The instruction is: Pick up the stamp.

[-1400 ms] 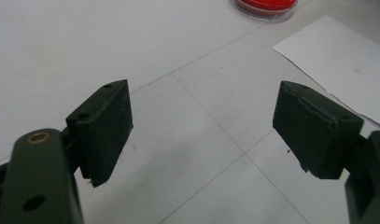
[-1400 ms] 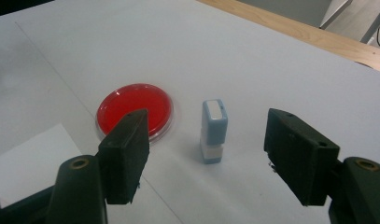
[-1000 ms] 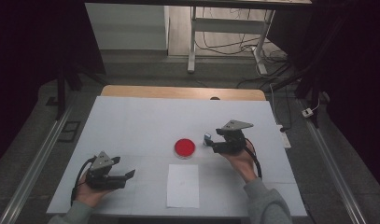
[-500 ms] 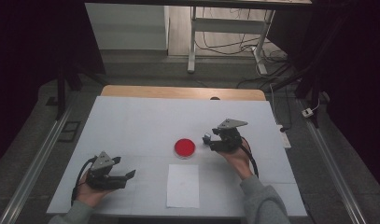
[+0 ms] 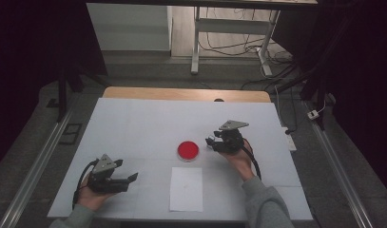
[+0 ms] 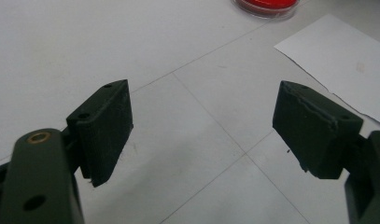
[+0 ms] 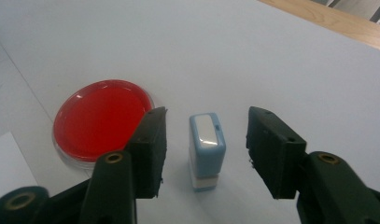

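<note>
A small blue stamp (image 7: 207, 149) with a white top stands upright on the white table, just right of a round red dish (image 7: 101, 119). My right gripper (image 7: 207, 126) straddles the stamp. Its jaws have just been closing, but a gap remains on each side and the pads do not touch it. From above, the right gripper (image 5: 211, 141) sits right of the red dish (image 5: 188, 150). My left gripper (image 5: 129, 179) rests at the front left, open with nothing between its jaws; in its own view the left gripper (image 6: 201, 102) points across bare table.
A white sheet of paper (image 5: 187, 188) lies in front of the red dish, near the table's front edge. A wooden strip (image 5: 181, 93) runs along the table's far edge. Beyond it are table legs and cables on the floor.
The right gripper has edged slightly left toward the dish, and its jaws now cover the blue stamp that showed beside them earlier. The left hand has stayed put.
</note>
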`<action>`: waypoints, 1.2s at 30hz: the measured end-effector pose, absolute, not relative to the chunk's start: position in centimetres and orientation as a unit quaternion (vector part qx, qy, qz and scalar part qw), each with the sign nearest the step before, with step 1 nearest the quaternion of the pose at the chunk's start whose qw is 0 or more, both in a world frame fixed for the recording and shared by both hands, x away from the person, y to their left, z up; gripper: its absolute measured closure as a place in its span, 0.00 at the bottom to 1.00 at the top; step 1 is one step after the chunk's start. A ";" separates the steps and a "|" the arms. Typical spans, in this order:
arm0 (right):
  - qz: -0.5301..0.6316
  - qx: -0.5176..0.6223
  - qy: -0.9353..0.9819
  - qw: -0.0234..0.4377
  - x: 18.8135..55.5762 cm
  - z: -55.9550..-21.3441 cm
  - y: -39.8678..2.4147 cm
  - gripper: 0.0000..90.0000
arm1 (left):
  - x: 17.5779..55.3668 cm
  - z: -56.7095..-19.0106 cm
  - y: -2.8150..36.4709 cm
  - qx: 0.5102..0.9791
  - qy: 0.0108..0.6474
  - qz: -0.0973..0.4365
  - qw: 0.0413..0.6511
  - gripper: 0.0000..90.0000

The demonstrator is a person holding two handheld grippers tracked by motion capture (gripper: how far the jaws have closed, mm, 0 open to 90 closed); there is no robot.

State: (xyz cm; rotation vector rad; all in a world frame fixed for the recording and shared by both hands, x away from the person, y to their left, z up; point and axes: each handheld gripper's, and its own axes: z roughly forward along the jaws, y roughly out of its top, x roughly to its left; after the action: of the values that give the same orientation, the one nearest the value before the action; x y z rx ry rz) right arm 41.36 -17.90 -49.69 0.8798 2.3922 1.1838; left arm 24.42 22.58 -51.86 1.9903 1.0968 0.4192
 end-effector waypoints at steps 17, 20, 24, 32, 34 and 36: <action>0.410 0.307 0.848 0.138 41.8 -50.2 -17.9 0.79 | 24.4 -51.8 22.7 0.787 0.434 0.167 0.405 0.23; 0.408 0.306 0.849 0.141 41.7 -50.3 -17.9 0.82 | 24.3 -51.8 22.7 0.787 0.434 0.167 0.405 0.23; 0.406 0.307 0.849 0.142 41.7 -50.2 -18.0 0.83 | 24.3 -51.8 22.6 0.788 0.433 0.168 0.405 0.23; 0.408 0.303 0.848 0.149 41.5 -50.1 -17.8 0.83 | 24.3 -51.8 22.6 0.788 0.433 0.170 0.404 0.23; 0.408 0.301 0.848 0.153 41.5 -49.9 -17.9 0.83 | 24.3 -51.8 22.6 0.788 0.433 0.171 0.403 0.23; 0.412 0.303 0.846 0.154 41.5 -49.8 -17.9 0.83 | 24.3 -51.8 22.6 0.788 0.433 0.173 0.402 0.23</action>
State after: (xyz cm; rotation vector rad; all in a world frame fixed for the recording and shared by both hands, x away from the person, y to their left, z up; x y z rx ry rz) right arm 41.47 -17.92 -49.84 0.8672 2.4234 1.1804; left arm 24.31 22.63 -51.79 1.9918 1.0954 0.4373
